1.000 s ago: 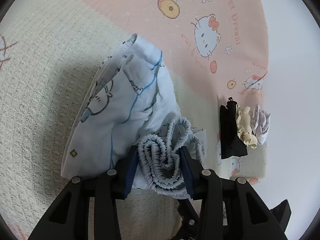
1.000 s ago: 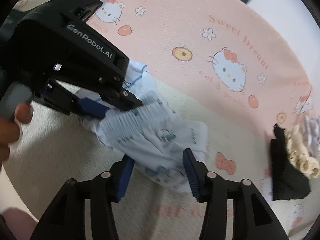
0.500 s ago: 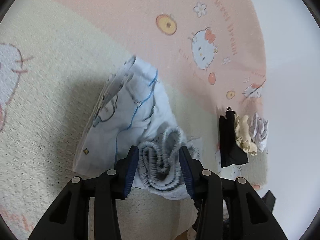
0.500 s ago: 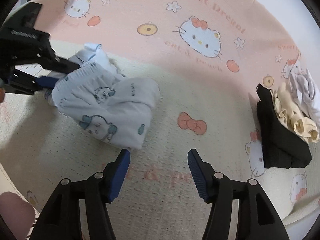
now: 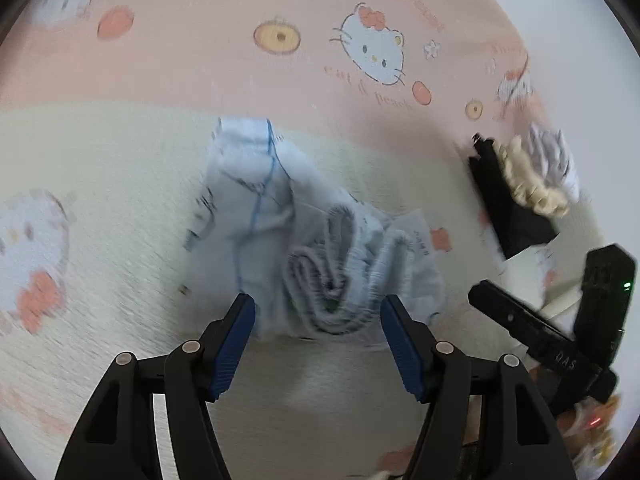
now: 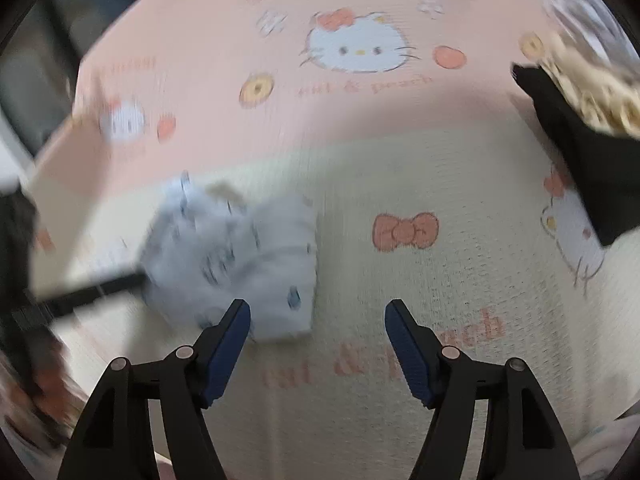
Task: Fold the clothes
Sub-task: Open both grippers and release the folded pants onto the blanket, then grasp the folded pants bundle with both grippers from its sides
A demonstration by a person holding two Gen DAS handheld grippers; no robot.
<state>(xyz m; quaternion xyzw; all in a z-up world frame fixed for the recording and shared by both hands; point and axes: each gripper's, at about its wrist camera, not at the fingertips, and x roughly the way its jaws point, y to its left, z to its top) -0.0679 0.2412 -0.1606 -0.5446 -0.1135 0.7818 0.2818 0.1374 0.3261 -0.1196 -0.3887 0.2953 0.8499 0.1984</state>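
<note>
Beside the folded stack (image 5: 520, 192), the pale blue garment (image 5: 304, 248) lies bunched, seemingly half-folded, with left gripper (image 5: 318, 344) and right gripper (image 6: 318, 340) both spread, empty.

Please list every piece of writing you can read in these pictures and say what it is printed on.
"cat & peach": on the blanket, under the cat face.
"cat & p...ch": larger, on the blanket's cream part; the middle is hidden.
White lettering on the right gripper: too blurred to read.
Print on the light blue garment tag: too small.
</note>
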